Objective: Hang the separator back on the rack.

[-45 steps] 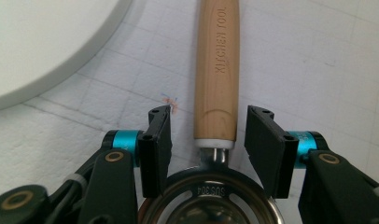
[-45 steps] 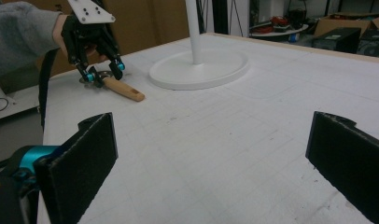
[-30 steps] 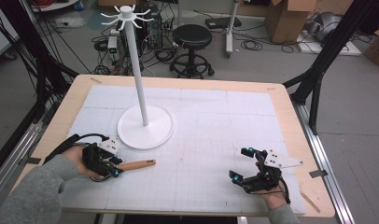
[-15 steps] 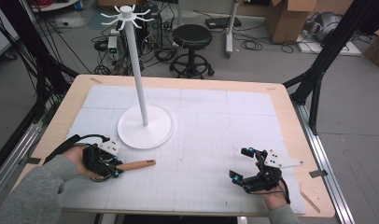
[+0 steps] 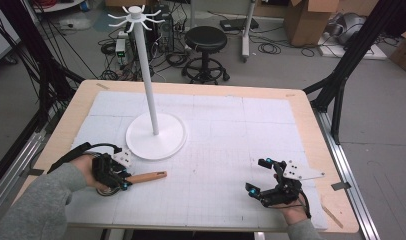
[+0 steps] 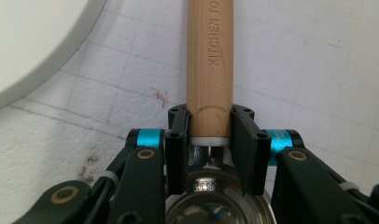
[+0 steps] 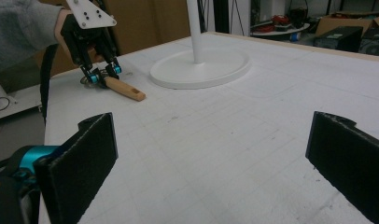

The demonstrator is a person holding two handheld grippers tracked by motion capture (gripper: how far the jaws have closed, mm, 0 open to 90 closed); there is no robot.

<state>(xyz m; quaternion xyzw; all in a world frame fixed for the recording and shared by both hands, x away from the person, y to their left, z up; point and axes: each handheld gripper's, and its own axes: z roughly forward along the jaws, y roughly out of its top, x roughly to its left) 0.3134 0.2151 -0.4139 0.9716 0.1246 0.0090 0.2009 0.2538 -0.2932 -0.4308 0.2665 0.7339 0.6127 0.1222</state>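
Observation:
A utensil with a wooden handle [image 5: 147, 176] and a round metal bowl [image 6: 215, 205] lies on the white mat at the front left. My left gripper [image 5: 124, 181] points down over the handle's near end. Its jaws have just been closing, and both pads [image 6: 178, 135] now touch the sides of the handle [image 6: 210, 70]. From the right gripper view the left gripper [image 7: 103, 74] stands over the handle [image 7: 127, 89]. At the front right my right gripper [image 5: 257, 176] rests low over the mat, jaws wide open [image 7: 211, 158] with nothing between them.
A white stand with a round base [image 5: 156, 136] and a tall pole topped by hooks [image 5: 136, 15] stands left of centre, just beyond the utensil. A white gridded mat [image 5: 231, 130] covers the wooden table [image 5: 311, 120]. A stool and cables lie beyond the far edge.

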